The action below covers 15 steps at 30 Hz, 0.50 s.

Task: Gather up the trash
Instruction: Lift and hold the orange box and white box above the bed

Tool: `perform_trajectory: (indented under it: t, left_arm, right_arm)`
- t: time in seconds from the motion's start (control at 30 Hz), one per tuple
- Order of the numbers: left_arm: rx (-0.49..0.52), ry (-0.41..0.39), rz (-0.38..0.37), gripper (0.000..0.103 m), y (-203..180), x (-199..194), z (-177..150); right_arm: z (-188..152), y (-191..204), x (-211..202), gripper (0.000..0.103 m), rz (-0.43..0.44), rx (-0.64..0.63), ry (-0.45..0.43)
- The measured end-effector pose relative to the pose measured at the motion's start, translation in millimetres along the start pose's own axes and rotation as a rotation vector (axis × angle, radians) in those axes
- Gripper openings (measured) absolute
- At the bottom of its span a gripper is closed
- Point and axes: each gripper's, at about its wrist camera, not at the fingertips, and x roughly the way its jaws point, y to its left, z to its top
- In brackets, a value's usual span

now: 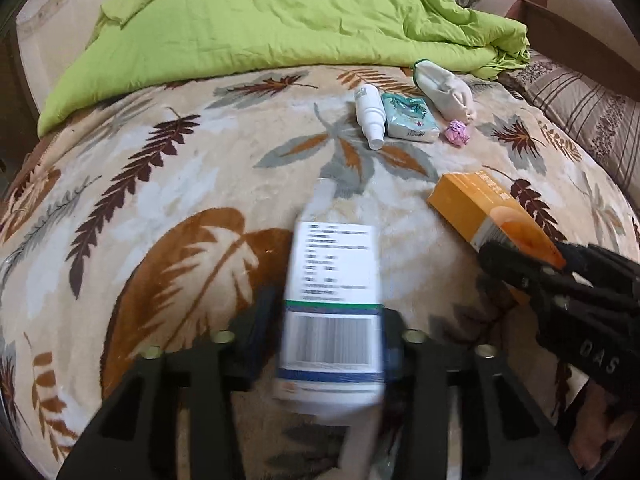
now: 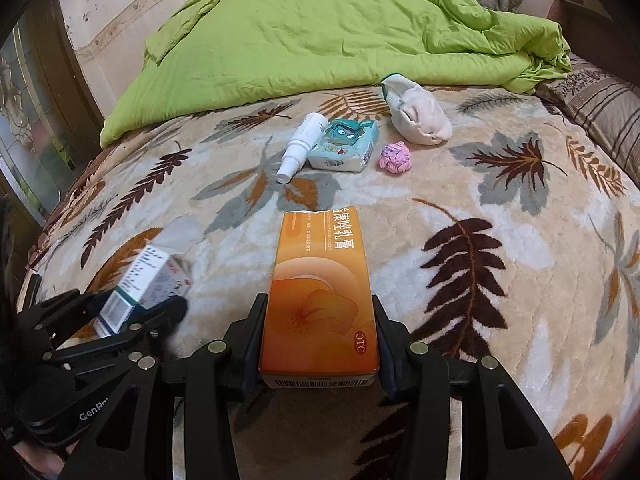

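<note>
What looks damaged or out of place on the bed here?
The white box in the left gripper has its end flap torn open. A crumpled pink paper ball lies loose on the blanket, beside the tissue pack. Nothing has spilled.

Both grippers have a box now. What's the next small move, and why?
Probably lift both clear of the bed: the left gripper is shut on the white box, the right gripper on the orange box. No bin is in view yet.
</note>
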Motion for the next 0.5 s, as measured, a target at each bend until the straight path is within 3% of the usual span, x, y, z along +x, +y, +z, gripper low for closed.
perform_trajectory:
  t: [0.1,0.3,0.4,0.5]
  left_arm:
    - [-0.012,0.013,-0.009,0.035,3,-4,-3]
    - [-0.028,0.023,0.013,0.047,5,2,-2]
    - [-0.038,0.005,0.013,0.048,5,2,-4]
    - [-0.045,-0.031,0.019,0.034,7,-4,-9]
  right_arm:
    - [0,-1,2,0.053,0.001,0.003,0.013]
    - [-1,3,1,0.053,-0.012,-0.014,0.011]
    - [-1,0,-3,0.051,-0.015,-0.003,-0.002]
    - [-3,-2,-13,0.050,-0.020,0.010,-0.044]
